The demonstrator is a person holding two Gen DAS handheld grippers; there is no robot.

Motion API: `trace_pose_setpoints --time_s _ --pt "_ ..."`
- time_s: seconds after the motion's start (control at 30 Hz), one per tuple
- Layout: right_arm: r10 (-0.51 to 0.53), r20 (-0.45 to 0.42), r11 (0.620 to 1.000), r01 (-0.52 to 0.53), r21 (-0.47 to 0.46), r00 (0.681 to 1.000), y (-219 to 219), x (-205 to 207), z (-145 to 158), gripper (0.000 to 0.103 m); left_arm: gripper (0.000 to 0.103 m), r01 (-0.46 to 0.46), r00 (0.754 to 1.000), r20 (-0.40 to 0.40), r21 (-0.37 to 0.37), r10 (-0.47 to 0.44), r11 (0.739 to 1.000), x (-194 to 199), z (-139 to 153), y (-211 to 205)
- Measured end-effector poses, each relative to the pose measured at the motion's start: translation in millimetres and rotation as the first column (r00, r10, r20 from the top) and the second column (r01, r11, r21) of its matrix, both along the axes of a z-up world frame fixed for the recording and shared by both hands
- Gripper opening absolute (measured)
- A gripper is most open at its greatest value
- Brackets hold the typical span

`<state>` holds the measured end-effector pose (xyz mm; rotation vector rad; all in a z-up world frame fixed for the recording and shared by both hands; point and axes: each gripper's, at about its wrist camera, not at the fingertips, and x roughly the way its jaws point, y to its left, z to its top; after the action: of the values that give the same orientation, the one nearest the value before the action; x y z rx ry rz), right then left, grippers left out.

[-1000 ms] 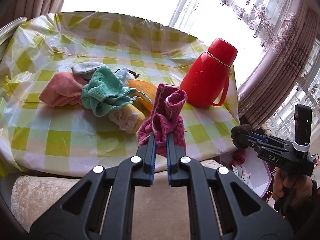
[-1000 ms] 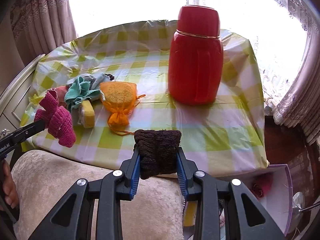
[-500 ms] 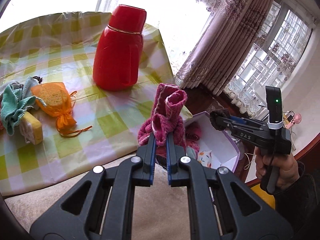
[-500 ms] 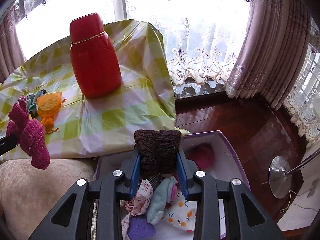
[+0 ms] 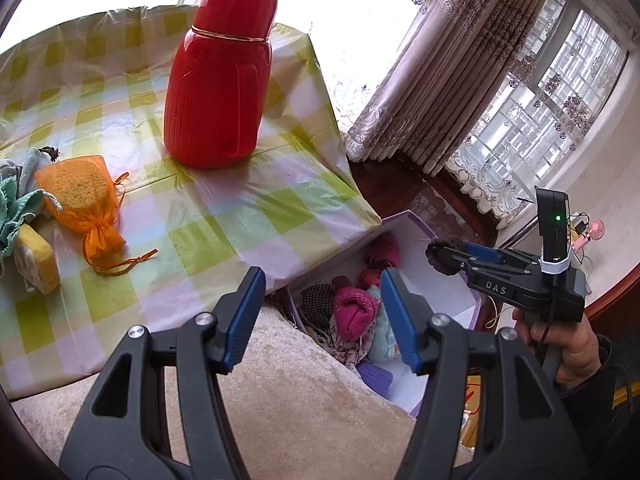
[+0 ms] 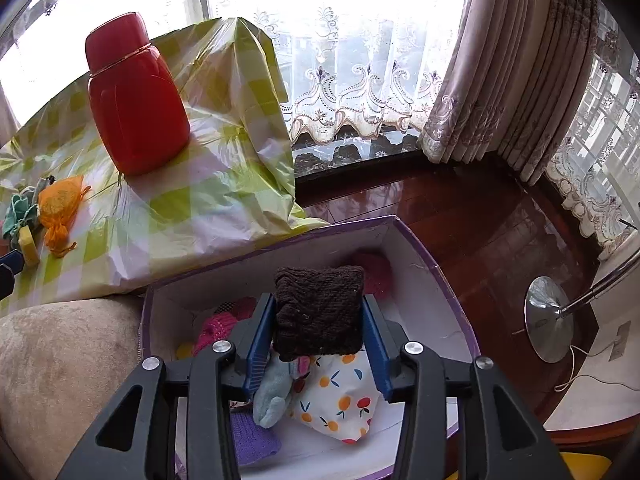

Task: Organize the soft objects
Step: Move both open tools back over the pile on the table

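Observation:
My left gripper [image 5: 322, 320] is open and empty above the purple-rimmed white box [image 5: 416, 226] on the floor. A pink knit piece [image 5: 354, 312] lies in the box among other soft things. My right gripper [image 6: 319, 322] is shut on a dark brown knit piece [image 6: 319, 314] and holds it over the same box [image 6: 424, 256]. It also shows in the left wrist view [image 5: 440, 258] at the right. On the table lie an orange mesh bag [image 5: 82, 196], a green cloth [image 5: 18, 212] and a yellow sponge [image 5: 36, 264].
A red thermos [image 5: 220, 92] stands on the checked tablecloth [image 5: 224, 216]. A beige cushion [image 5: 280, 396] lies below my left gripper. The box holds a fruit-print cloth [image 6: 340, 400], a light blue piece [image 6: 274, 394] and a purple piece [image 6: 252, 440]. A lamp base [image 6: 546, 320] stands on the wooden floor.
My left gripper swung right from the table to over the box, opened and let go of the pink knit piece, which now lies in the box. My right gripper moved lower over the box.

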<state>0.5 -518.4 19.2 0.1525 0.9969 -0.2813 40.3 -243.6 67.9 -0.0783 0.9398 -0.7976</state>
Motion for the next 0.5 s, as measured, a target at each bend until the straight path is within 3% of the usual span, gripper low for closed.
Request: trace_pose_setpoints --time_s 0.13,0.5 --pt "0.014 0.000 1.000 -0.014 -0.010 1.000 5 3 2 0.056 0.063 -0.025 1.000 0.000 -0.014 0.025 1.000 4 -1 11" --pt "0.075 -0.004 0.997 -0.075 0.015 0.997 32 25 -1 0.057 0.063 -0.172 0.985 -0.035 -0.057 0.170 0.984 22 -4 64"
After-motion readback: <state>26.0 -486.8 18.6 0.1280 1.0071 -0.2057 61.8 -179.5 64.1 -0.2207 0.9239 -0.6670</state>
